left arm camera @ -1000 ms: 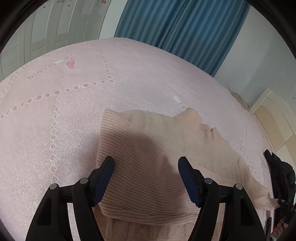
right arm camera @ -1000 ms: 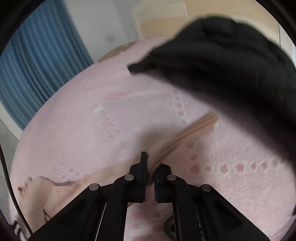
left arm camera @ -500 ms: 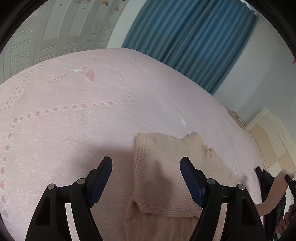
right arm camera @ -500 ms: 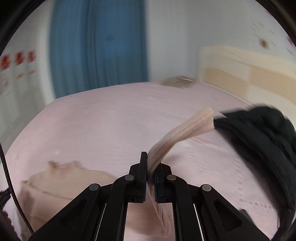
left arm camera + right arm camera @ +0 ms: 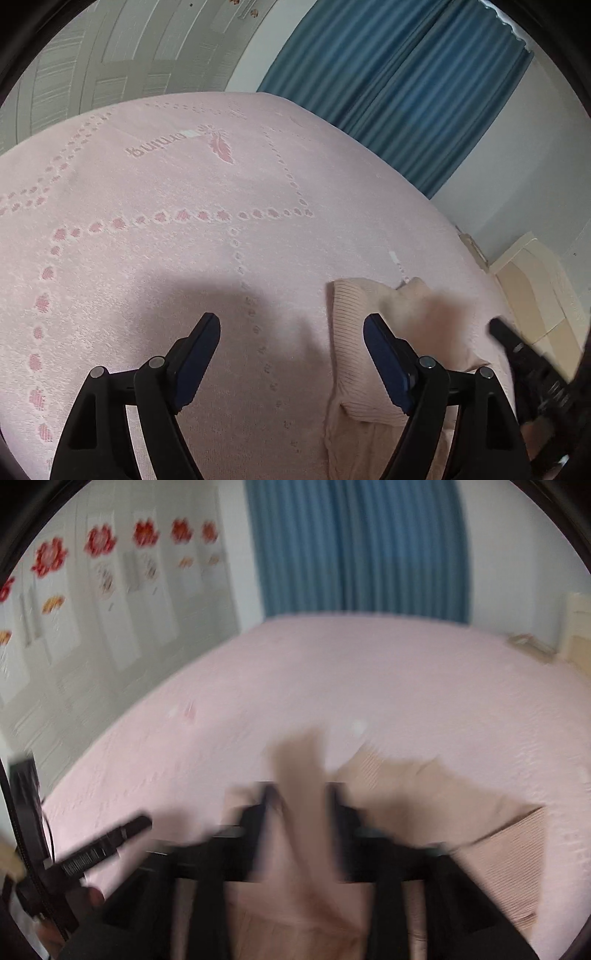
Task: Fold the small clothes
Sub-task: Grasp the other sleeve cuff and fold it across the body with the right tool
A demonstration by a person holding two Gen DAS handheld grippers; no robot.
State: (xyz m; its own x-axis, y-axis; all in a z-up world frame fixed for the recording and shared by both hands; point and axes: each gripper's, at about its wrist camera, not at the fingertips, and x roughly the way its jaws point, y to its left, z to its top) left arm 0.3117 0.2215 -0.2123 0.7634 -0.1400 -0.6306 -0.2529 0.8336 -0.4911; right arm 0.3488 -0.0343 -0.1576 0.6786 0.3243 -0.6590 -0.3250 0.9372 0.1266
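Observation:
A beige ribbed sweater [image 5: 354, 343] lies partly folded on the pink bedspread [image 5: 184, 221], at the lower right of the left wrist view. My left gripper [image 5: 291, 343] is open and empty, hovering to the left of the sweater. In the blurred right wrist view the sweater [image 5: 498, 834] spreads below, and its sleeve [image 5: 299, 775] stands between the fingers of my right gripper [image 5: 301, 794]. The jaws look parted now, but blur hides whether they still pinch the sleeve. The right gripper also shows at the right edge of the left wrist view [image 5: 517, 347].
Blue curtains [image 5: 388, 85] hang behind the bed. A pale wardrobe [image 5: 543, 288] stands at the right. A grey panelled wall [image 5: 92, 62] is at the left. The left gripper's body shows at the left of the right wrist view [image 5: 103, 845].
My right gripper swung the sleeve from the black garment's side over onto the sweater body, and its jaws look wider apart. My left gripper drew back to the left, off the sweater.

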